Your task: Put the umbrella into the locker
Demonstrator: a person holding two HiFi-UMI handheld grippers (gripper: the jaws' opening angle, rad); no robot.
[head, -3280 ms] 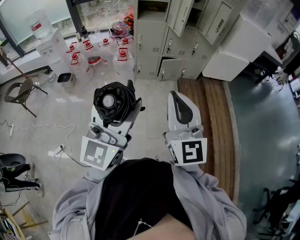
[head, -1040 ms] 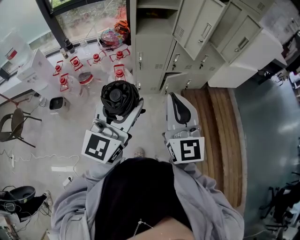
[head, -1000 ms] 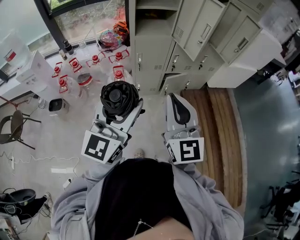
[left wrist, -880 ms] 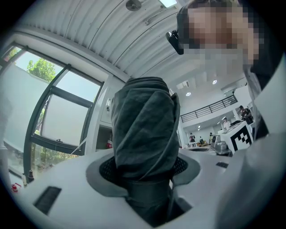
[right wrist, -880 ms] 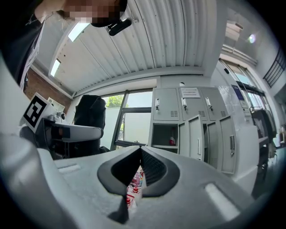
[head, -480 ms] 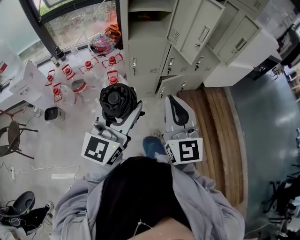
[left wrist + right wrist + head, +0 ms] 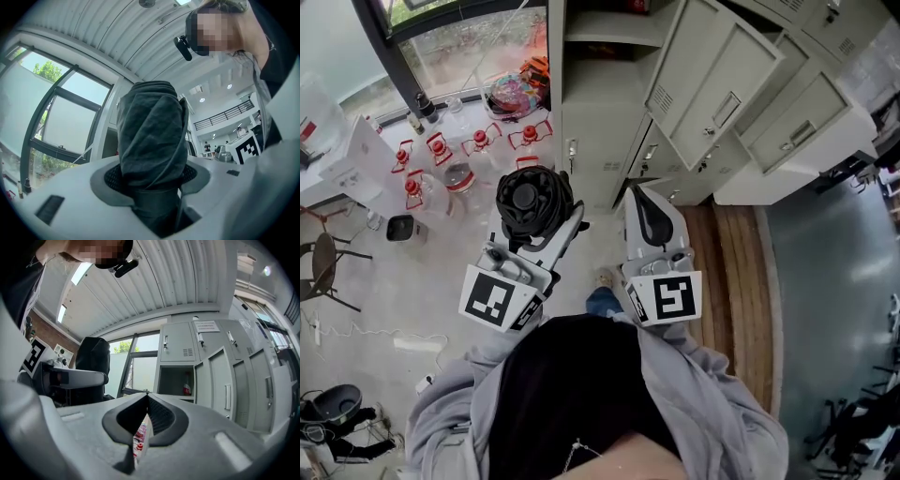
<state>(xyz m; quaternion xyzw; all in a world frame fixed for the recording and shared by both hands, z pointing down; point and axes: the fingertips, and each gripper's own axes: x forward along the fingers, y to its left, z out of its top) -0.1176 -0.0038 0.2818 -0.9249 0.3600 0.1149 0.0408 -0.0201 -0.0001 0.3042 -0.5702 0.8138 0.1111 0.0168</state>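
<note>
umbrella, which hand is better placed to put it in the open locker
Left. The left tool is clamped on the folded umbrella. The right tool is shut and empty. The open locker lies ahead of both.

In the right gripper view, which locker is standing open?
The left-column locker just below the closed top door: its dark inside shows, with a red bottle standing in it. The others around it show only grey doors.
</note>
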